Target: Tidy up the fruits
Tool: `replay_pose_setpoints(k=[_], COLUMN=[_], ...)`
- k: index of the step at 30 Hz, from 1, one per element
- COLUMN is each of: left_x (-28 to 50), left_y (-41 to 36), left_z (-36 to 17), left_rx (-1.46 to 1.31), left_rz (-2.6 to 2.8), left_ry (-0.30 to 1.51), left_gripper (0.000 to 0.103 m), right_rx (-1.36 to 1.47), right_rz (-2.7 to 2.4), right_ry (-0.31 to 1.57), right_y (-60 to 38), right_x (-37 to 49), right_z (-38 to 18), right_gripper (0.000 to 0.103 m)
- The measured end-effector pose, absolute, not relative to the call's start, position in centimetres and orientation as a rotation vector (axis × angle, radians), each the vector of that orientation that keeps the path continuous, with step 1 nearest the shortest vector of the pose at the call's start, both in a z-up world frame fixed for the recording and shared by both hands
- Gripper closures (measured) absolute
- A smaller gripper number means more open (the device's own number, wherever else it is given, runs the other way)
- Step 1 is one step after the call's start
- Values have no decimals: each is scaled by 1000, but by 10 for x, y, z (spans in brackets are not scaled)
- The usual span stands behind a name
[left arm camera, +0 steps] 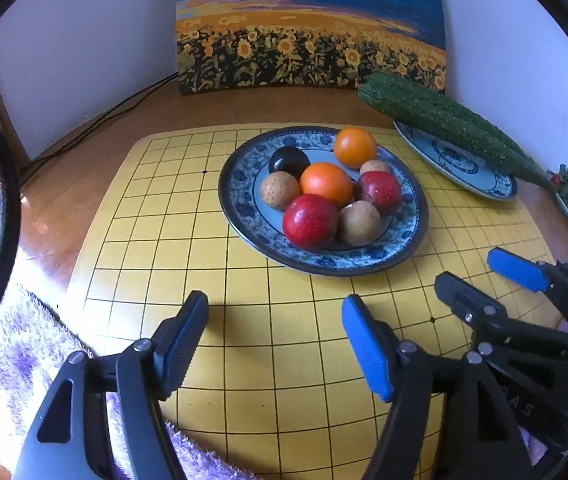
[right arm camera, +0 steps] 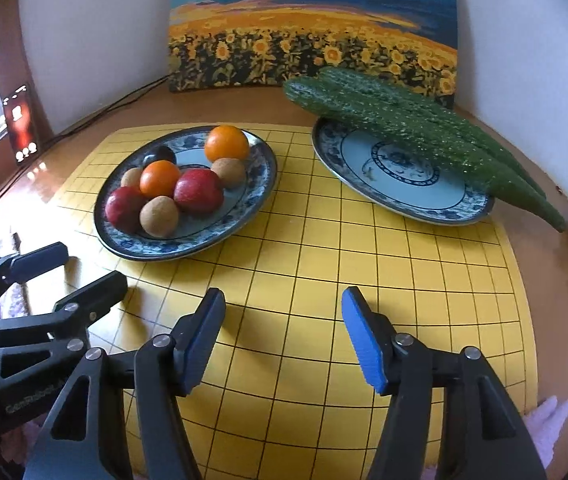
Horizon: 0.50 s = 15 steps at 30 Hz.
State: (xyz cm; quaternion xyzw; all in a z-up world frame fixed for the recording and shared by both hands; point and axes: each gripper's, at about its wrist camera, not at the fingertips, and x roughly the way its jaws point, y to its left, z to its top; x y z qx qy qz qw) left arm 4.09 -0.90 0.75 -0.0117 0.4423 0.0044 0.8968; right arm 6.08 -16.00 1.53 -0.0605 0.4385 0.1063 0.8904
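Eight fruits (left arm camera: pixel 326 184) heaped on left plate (left arm camera: pixel 412 240); two cucumbers (right arm camera: pixel 404 128) across right plate (right arm camera: pixel 400 196); both plates on yellow grid board (right arm camera: pixel 324 264). Left gripper (left arm camera: pixel 274 336) and right gripper (right arm camera: pixel 282 328): spread wide, empty, hovering over board.

Oranges (left arm camera: pixel 326 183), red (left arm camera: pixel 310 221), brown (left arm camera: pixel 359 223), dark fruits (left arm camera: pixel 289 161) heaped on blue-patterned plate (left arm camera: pixel 240 216)
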Motion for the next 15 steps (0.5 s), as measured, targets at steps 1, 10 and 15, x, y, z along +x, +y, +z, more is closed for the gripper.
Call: replay_pose_setpoints(k=[1, 10, 15], left_x=[41, 40, 40], left_y=[-9, -9, -9], left_z=[8, 8, 8], left_rx=[-25, -27, -27], left_rz=[10, 11, 11], left_ry=[915, 911, 910], left_gripper=[30, 30, 30], right_rx=[-125, -118, -114], right_rz=[217, 204, 200], right_ry=[911, 914, 915], right_y=[-160, -163, -165], right_x=[61, 62, 63], right_z=[15, 14, 14], right_gripper=[37, 33, 30])
